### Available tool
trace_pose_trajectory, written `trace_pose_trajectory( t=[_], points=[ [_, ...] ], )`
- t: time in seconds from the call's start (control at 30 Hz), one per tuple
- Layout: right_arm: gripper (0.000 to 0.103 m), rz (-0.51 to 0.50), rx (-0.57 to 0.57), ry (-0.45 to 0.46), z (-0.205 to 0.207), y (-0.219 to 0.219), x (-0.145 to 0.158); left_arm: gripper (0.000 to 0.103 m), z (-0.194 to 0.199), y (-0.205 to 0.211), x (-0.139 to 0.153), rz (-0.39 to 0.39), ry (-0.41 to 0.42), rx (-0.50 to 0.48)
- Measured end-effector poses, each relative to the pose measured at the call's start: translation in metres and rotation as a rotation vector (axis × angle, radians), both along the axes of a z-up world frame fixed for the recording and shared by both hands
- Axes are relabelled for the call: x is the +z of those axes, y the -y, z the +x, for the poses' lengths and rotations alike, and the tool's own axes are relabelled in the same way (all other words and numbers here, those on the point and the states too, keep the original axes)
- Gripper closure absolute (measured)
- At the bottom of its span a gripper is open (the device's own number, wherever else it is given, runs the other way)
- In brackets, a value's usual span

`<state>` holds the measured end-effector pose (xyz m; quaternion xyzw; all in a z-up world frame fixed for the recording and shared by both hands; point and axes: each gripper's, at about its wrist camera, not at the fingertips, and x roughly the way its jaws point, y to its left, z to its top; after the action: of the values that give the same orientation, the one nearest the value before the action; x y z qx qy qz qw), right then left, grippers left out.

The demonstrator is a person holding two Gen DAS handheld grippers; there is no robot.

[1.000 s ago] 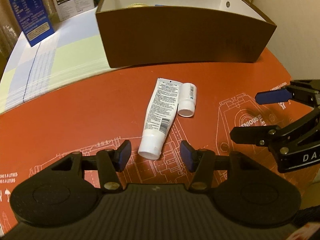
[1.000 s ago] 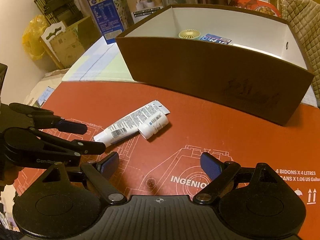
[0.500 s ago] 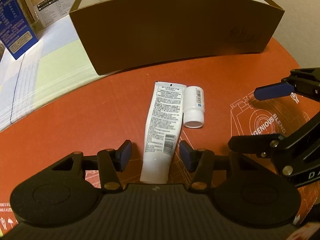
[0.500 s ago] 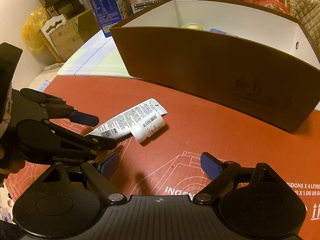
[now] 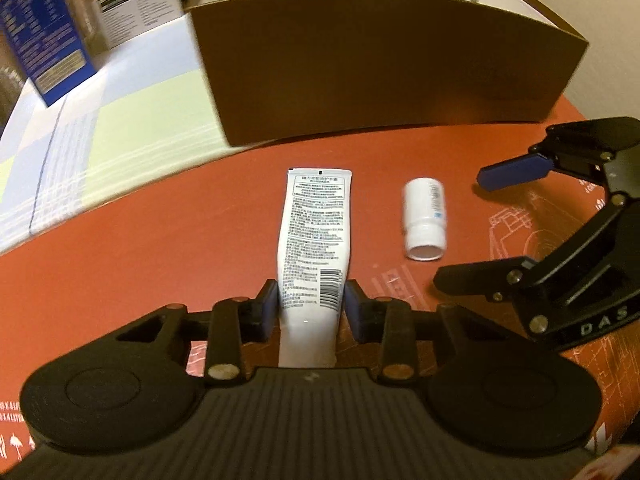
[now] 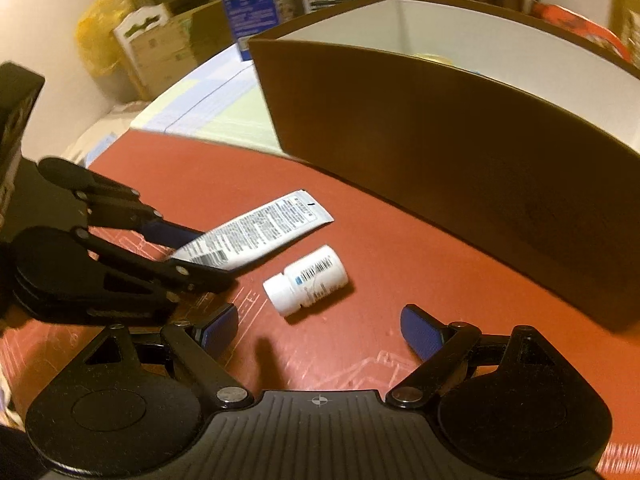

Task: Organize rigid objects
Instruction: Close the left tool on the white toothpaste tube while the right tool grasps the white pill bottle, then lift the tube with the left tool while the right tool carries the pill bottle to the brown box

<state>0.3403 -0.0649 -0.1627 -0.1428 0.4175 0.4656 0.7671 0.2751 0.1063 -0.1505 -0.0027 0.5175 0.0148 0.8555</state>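
A white tube (image 5: pixel 314 220) lies on the red printed sheet (image 5: pixel 160 248), its cap end between the blue pads of my left gripper (image 5: pixel 311 304). The jaws are closing and the pads touch both sides of the tube. In the right wrist view the left gripper (image 6: pixel 208 256) pinches the tube (image 6: pixel 264 228) at its cap end. A small white pill bottle (image 6: pixel 308 280) lies on its side just ahead of my right gripper (image 6: pixel 318 322), which stands open and empty. The bottle (image 5: pixel 425 220) rests apart from the tube, with the right gripper (image 5: pixel 464 228) beside it.
A large brown box (image 5: pixel 380 80) with a white inside stands open behind the objects, a few items at its bottom (image 6: pixel 428 56). A checked cloth (image 5: pixel 120 120), a blue carton (image 5: pixel 36 40) and a white carton (image 5: pixel 136 4) sit at the back left.
My left gripper moved forward over the tube's cap end and closed on it. The tube and the bottle, side by side before, now lie apart. My right gripper came closer to the bottle.
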Motion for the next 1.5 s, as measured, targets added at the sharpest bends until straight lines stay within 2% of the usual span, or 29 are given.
trace_pose_trajectory(
  t=[0.17,0.27,0.3,0.33,0.4,0.47,0.67,0.77,1.0,1.5],
  points=[
    [0.018,-0.04,0.12,0.071,0.003,-0.014,-0.006,0.072,-0.005,-0.014,0.001,-0.003,-0.003,0.044],
    [0.035,-0.077,0.204,0.124,0.002,-0.021,-0.01,0.072,-0.009,-0.017,0.002,-0.006,-0.005,0.059],
    [0.037,-0.077,0.22,0.134,0.003,-0.021,-0.01,0.072,-0.011,-0.018,0.002,-0.008,-0.004,0.064],
    [0.039,-0.076,0.229,0.139,0.004,-0.021,-0.01,0.072,-0.011,-0.018,0.003,-0.007,-0.002,0.067],
    [0.051,-0.067,0.225,0.129,0.007,-0.02,-0.009,0.072,-0.012,-0.018,0.003,-0.007,-0.004,0.074],
    [0.059,-0.057,0.208,0.116,0.008,-0.018,-0.008,0.072,-0.012,-0.017,0.003,-0.006,-0.004,0.084],
    [0.059,-0.061,0.117,0.077,0.011,-0.014,-0.006,0.073,-0.015,-0.006,0.005,-0.011,-0.002,0.122],
    [0.059,-0.072,0.052,0.066,0.008,-0.008,-0.005,0.073,-0.022,0.007,0.007,-0.046,-0.001,0.081],
    [0.059,-0.081,-0.056,0.045,-0.008,0.009,-0.003,0.072,-0.027,0.018,0.006,-0.019,0.003,0.044],
    [0.059,-0.09,-0.1,0.046,-0.016,0.011,-0.003,0.072,-0.018,0.022,0.004,0.016,0.005,0.029]
  ],
)
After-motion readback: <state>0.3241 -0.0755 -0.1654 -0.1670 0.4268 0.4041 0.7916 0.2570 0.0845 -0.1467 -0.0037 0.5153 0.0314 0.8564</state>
